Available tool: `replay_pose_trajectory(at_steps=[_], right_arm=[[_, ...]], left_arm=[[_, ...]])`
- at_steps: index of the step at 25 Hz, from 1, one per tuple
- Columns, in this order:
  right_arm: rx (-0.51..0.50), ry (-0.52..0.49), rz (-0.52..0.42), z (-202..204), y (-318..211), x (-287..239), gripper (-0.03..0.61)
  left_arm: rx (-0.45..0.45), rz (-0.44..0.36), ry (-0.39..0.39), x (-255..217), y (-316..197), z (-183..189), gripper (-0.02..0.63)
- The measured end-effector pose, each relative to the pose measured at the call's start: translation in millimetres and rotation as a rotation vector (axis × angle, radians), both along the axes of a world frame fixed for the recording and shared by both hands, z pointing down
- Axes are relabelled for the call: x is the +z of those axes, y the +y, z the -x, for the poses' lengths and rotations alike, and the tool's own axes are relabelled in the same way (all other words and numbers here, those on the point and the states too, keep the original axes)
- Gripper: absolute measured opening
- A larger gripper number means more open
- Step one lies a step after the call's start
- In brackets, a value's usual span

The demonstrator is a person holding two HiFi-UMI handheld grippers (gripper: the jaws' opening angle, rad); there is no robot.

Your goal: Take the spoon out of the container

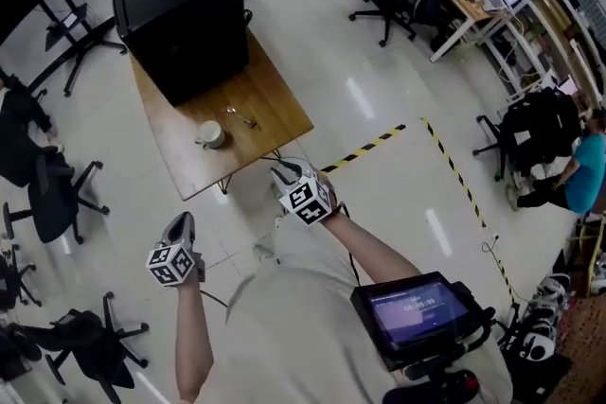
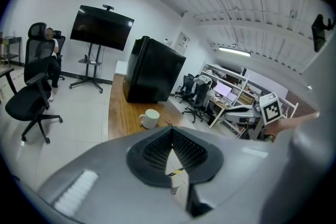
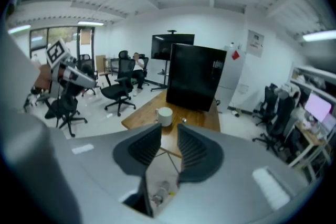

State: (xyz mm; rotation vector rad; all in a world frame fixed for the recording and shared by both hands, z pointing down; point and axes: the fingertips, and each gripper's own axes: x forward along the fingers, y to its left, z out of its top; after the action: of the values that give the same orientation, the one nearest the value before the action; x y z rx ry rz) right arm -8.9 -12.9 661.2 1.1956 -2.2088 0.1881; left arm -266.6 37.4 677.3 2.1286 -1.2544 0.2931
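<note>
Head view: spoon (image 1: 240, 117) beside cup (image 1: 211, 135).

Desk area: wooden table (image 1: 275, 109) w/ large black box (image 1: 185, 14) on its far end. White mug (image 1: 211, 135) stands near the front edge. Spoon (image 1: 240, 117) lies flat on the wood near the mug, to its right & further back, not touching it. Both grippers are off the table, over the floor: left gripper (image 1: 180, 227) low-left, right gripper (image 1: 287, 173) close to the table's near corner. Small screen (image 1: 417, 309) at wearer's chest. Yellow/black tape (image 1: 365, 149) on floor, right. Office chairs (image 1: 57, 189) at left; person in teal top (image 1: 582, 167) far right.
</note>
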Motion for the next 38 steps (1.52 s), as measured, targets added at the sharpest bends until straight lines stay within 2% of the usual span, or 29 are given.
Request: replay_pose_trajectory(at_steps=[8, 11, 17, 20, 23, 32, 35, 38], right_arm=[[0.114, -0.188, 0.089, -41.5, 58.8, 5.8, 0.098], [0.145, -0.253, 0.125, -54.1, 65.6, 12.4, 0.089], [0.135, -0.317, 0.16, -77.3, 78.5, 13.8, 0.087], [0.124, -0.369, 0.176, -101.0, 94.8, 8.6, 0.086], [0.124, -0.398, 0.191, -135.3, 121.4, 7.1, 0.084], [0.089, -0.4, 0.215, -209.9, 157.0, 14.9, 0.075], [0.097, -0.419, 0.252, -226.1, 177.0, 24.2, 0.075], [0.078, -0.412, 0.247, -228.5, 185.5, 22.0, 0.075]], left_arm=[[0.032, 0.021, -0.018, 10.7, 58.7, -22.5, 0.0], [0.0, 0.044, -0.025, 17.3, 77.1, -20.6, 0.0], [-0.08, 0.074, -0.047, 22.5, 112.7, -34.5, 0.0], [-0.096, 0.085, -0.057, 19.0, 132.8, -70.4, 0.0], [-0.073, 0.097, -0.063, 22.1, 151.4, -119.5, 0.0], [-0.099, 0.061, -0.04, 11.5, 180.4, -210.9, 0.0], [-0.121, 0.053, -0.034, 4.4, 208.0, -222.7, 0.0], [-0.168, 0.021, -0.021, -6.0, 227.4, -213.0, 0.0]])
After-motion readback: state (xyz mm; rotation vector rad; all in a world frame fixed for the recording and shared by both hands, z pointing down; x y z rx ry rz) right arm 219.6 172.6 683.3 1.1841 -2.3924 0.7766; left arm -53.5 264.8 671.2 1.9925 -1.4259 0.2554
